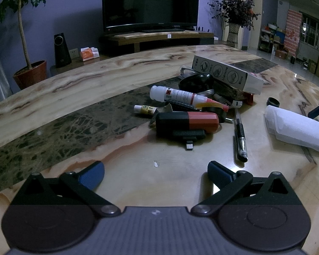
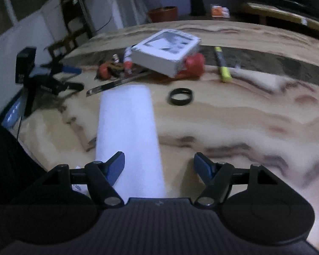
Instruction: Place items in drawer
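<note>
A pile of small items lies on the marble table (image 1: pixel 74 97): a red and black device (image 1: pixel 187 123), a white glue bottle (image 1: pixel 176 94), a black pen (image 1: pixel 240 136) and a grey cable box (image 1: pixel 227 74). My left gripper (image 1: pixel 156 173) stands open above bare tabletop, short of the pile. A white paper roll (image 2: pixel 127 131) lies lengthwise on the table, its near end between the fingers of my right gripper (image 2: pixel 160 163). The roll runs beside the left finger and well clear of the right one. That gripper is open. A black ring (image 2: pixel 181 96) lies beyond it.
A yellow marker (image 2: pixel 222 63) and a red item (image 2: pixel 193 63) lie by the box (image 2: pixel 165 51). The left gripper (image 2: pixel 59 78) shows at the left of the right wrist view. Beyond the table stand a TV (image 1: pixel 148 2), a speaker (image 1: pixel 61 51) and potted plants (image 1: pixel 29 74).
</note>
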### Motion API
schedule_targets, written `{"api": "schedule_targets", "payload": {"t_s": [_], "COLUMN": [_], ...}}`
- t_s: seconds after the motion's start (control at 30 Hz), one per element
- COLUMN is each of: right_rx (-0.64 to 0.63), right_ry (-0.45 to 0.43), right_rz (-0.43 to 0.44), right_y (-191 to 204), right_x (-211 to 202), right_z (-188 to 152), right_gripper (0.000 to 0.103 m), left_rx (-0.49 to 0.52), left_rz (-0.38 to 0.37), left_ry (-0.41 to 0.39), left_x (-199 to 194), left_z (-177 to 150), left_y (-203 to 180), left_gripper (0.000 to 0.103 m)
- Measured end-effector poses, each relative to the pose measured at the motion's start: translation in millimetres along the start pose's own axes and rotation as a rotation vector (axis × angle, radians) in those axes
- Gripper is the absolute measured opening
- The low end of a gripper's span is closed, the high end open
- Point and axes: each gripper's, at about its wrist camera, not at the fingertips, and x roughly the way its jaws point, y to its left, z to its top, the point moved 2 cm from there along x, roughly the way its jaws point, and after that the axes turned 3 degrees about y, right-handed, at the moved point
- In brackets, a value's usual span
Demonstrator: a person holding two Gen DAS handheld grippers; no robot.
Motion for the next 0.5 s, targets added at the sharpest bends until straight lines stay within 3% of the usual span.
{"api": "schedule_targets", "payload": {"t_s": [0.13, 0.23, 0.3, 0.37, 0.5], "right_rx": [-0.069, -0.202, -0.224, -0.251, -0.256], "right_ry": [0.01, 0.021, 0.013, 0.005, 0.002], "right_rz": [-0.037, -0.103, -0.075, -0.052, -0.041], "right_y": [16, 34, 39, 43, 48], "right_x": [11, 18, 17, 16, 14], "right_z": [6, 3, 2, 2, 0], "right_gripper": [0.074, 0.072, 0.063, 0.042, 0.031], "left_rx": [0.0, 0.0, 0.0, 0.0, 0.0], "left_rz": [0.0, 0.0, 0.0, 0.0, 0.0], "left_ry": [0.0, 0.0, 0.0, 0.0, 0.0], "left_x": [0, 0, 0, 0, 0], "left_z": [0, 0, 0, 0, 0], "left_y": [0, 0, 0, 0, 0], "left_gripper": [0.103, 0.103, 0.103, 0.103, 0.103]}}
